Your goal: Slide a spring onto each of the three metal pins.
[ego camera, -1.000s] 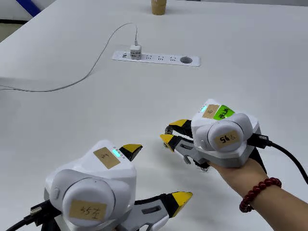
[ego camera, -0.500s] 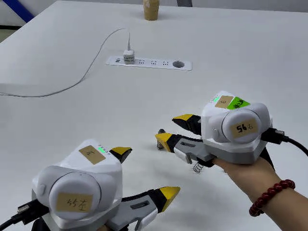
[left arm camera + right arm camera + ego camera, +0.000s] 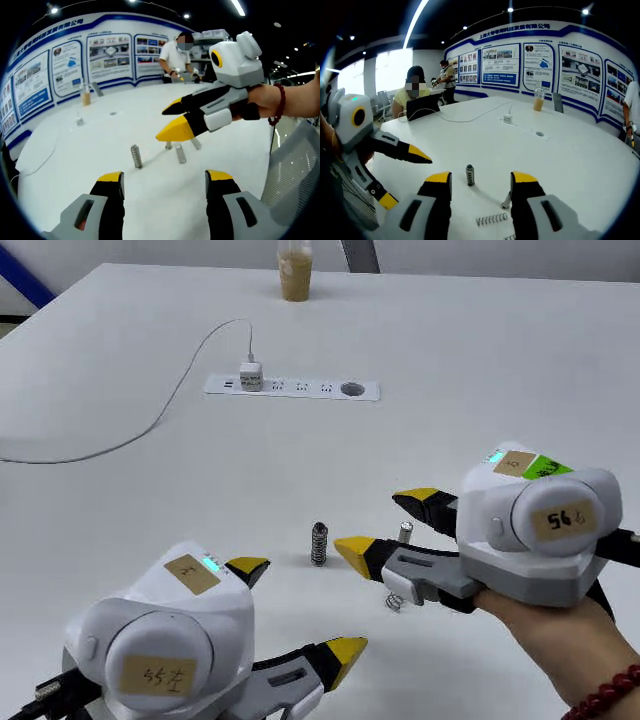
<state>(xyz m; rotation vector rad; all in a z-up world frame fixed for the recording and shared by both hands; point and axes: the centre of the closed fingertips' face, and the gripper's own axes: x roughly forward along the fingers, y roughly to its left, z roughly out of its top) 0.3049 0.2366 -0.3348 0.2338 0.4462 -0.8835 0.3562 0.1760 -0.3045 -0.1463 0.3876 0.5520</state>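
While both grippers are held over the white table point(image 3: 480, 360), neither carries anything; the left gripper point(image 3: 295, 608), low in the head view, has its yellow-tipped jaws spread wide with bare tabletop between them, as its own view confirms point(image 3: 165, 177); the right gripper point(image 3: 387, 522), held in a hand at the right edge, is likewise wide open and empty, its jaws pointing leftward toward the work. One fitted pin point(image 3: 319, 543), standing upright with a spring coiled around it, rests on the table just left of the right gripper's nearer jaw tip and beyond the left gripper; it appears upright ahead of the open jaws in the right gripper view point(image 3: 469, 175) and in the left gripper view point(image 3: 135, 156). One bare pin point(image 3: 405, 532) stands in the gap between the right gripper's jaws as seen from the head; in the right gripper view point(image 3: 506, 201) it lies close against the inner edge of one jaw and is partly hidden by it, so contact cannot be told. One loose spring point(image 3: 394, 600) lies on its side on the table beside the underside of the right gripper, seen lying flat near the bottom of that gripper's view point(image 3: 491, 219). The right gripper enters the left gripper view point(image 3: 170, 120) from the right, above the pins. Farther back on the table lie a power strip point(image 3: 292, 388) with a white charger point(image 3: 250, 373) plugged in, its cable point(image 3: 150, 420) trailing left; a cup point(image 3: 294, 270) stands near the far edge.
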